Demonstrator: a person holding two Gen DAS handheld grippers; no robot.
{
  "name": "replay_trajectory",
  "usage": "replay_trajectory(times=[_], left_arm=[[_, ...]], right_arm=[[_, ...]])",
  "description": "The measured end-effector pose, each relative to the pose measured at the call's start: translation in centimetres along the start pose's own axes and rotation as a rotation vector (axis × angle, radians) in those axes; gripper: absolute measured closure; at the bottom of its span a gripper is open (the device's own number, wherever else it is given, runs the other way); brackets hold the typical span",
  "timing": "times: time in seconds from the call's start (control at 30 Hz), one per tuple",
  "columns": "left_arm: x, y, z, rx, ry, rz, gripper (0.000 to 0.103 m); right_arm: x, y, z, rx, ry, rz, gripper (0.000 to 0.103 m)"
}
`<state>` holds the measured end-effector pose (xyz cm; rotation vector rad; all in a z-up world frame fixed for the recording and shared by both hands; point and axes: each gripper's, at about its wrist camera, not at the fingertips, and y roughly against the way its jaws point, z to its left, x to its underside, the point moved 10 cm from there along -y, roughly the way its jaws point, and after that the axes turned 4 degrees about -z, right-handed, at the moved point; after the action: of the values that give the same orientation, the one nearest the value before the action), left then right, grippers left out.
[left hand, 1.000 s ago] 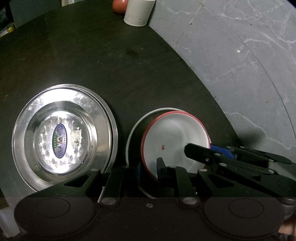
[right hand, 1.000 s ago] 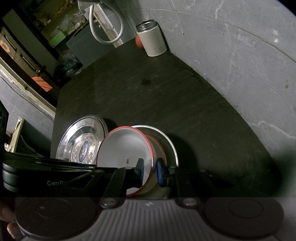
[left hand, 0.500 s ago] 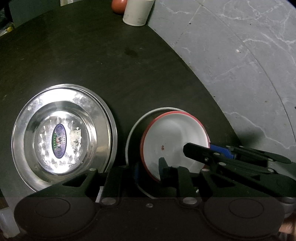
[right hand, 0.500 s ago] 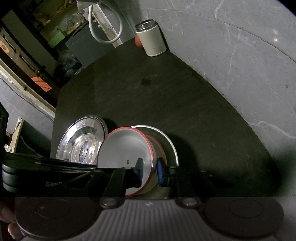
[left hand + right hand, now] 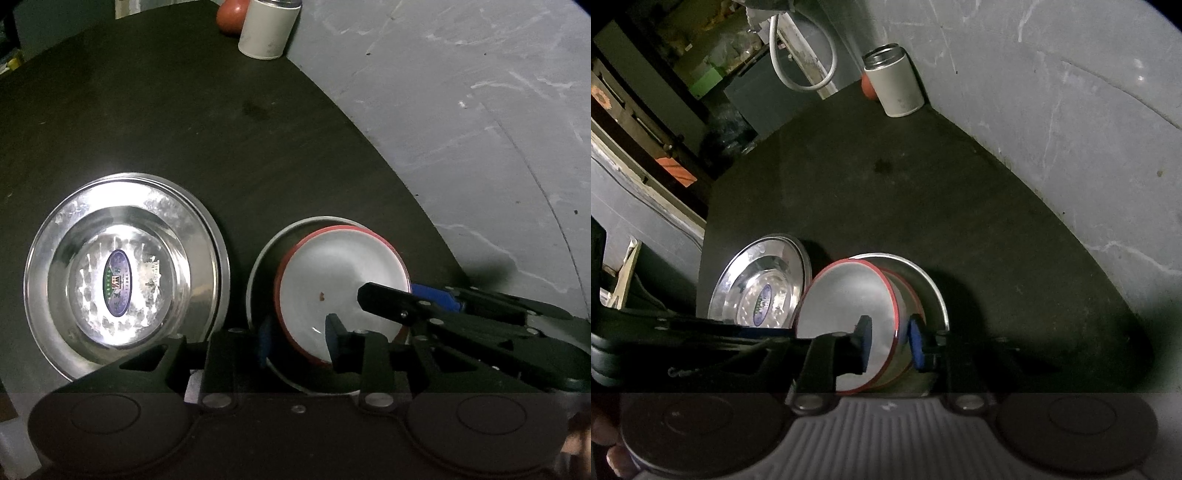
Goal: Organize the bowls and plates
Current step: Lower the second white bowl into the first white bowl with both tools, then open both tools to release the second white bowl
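Barely any change: right gripper [image 5: 888, 341] still pinching the red-rimmed bowl [image 5: 846, 314] lower centre, left gripper [image 5: 297, 341] spread alongside; stacking unfinished.

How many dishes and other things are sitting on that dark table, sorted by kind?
Steel plates: 1 visible, perhaps stacked on another
Red-rimmed white bowls: 1
Steel bowls: 1, under the red-rimmed one
White canisters: 1
Small red round things: 1
Total: 5
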<state>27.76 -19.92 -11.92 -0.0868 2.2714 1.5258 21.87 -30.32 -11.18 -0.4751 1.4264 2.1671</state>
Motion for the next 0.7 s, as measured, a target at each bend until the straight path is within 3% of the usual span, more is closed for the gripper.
replay_trajectory(times=[0.23,0.3,0.5,0.63,0.7], left_arm=[[0.2,0.5,-0.1,0.015,0.004,-0.013,0.065],[0.2,0.6,0.0,0.019,0.007,-0.018,0.064],[0.3,1.2,0.0,0.026,0.011,-0.034,0.059],[0.0,2.0,0.0,0.003,0.003,-0.066,0.043],[0.0,2.5,0.2,-0.007,0.005,-0.08,0.041]], right_arm=[[-0.1,0.3,-0.1,-0.005,-0.004,-0.009,0.074],[-0.1,0.4,-0.4,0.017,-0.008,-0.012,0.062],[0.0,0.9,-0.8,-0.001,-0.023,-0.026,0.064],[-0.3,1.3,-1.0,-0.005,-0.022,-0.04,0.063],[-0.5,1.8,-1.2,0.017,-0.016,-0.06,0.05]])
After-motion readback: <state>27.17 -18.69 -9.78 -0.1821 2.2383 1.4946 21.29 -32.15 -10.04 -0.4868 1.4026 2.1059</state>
